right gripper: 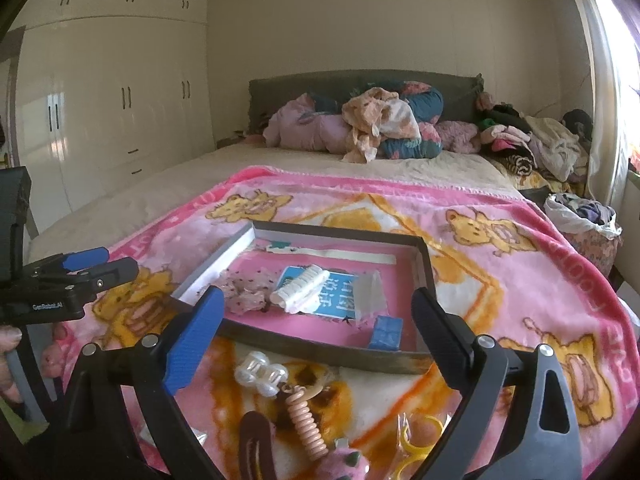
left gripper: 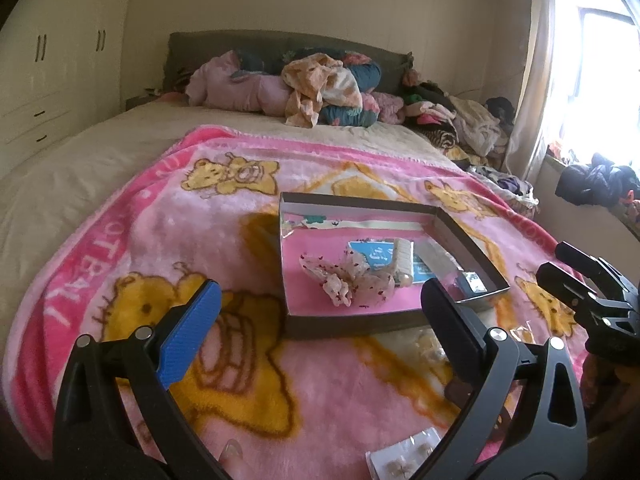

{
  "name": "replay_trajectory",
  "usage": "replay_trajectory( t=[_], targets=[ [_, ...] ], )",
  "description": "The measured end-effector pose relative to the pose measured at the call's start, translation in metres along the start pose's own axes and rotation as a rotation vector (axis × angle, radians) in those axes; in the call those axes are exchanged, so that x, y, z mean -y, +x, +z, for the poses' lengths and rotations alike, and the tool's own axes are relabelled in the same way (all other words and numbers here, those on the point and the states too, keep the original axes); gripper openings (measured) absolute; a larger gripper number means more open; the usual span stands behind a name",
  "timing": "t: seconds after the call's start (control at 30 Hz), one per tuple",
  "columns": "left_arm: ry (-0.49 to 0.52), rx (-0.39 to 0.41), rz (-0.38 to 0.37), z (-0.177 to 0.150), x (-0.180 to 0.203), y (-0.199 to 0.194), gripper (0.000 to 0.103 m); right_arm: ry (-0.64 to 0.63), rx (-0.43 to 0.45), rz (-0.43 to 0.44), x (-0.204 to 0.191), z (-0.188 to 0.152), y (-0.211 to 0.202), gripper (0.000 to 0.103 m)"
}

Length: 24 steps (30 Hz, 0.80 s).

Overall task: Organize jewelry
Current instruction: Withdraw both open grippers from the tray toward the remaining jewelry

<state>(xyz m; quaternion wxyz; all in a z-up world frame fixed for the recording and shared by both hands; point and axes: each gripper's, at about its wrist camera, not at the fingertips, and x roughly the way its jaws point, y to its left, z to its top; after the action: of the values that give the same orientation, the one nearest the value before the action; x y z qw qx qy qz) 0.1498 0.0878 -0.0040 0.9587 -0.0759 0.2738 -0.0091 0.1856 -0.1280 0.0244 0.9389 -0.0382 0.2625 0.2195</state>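
A: What does the shallow box (right gripper: pixel 320 344) on the pink blanket (right gripper: pixel 500 280) hold?

B: A dotted fabric bow (right gripper: pixel 244 298) at left; a white ribbed clip (right gripper: pixel 300 290) on a blue card (right gripper: pixel 320 292); a small blue box (right gripper: pixel 386 332) in the near right corner.

A: And outside it?

B: Near the box's front wall lie a pearl claw clip (right gripper: pixel 260 376), a coiled hair tie (right gripper: pixel 306 420) and a brown clip (right gripper: pixel 254 444).

A: The claws?

B: Left claw (left gripper: pixel 320 320) released, empty; right claw (right gripper: pixel 316 328) likewise spread, grasping nothing.

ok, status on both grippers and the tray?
Left gripper open, empty. Right gripper open, empty. Tray partly filled; hair clip, coil tie outside it.
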Motion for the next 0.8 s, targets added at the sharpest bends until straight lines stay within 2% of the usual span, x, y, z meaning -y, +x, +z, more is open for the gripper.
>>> replay_trajectory(
  t=[0.47, 0.8],
  targets=[
    [0.016, 0.024, -0.009, -0.013, 0.003, -0.025, 0.091, -0.009, -0.006, 0.006, -0.012, -0.016, -0.023, 0.093],
    [0.066, 0.015, -0.048, -0.028, 0.026, -0.034, 0.091, 0.011, -0.016, -0.037, 0.000, -0.038, -0.046, 0.093]
  ],
)
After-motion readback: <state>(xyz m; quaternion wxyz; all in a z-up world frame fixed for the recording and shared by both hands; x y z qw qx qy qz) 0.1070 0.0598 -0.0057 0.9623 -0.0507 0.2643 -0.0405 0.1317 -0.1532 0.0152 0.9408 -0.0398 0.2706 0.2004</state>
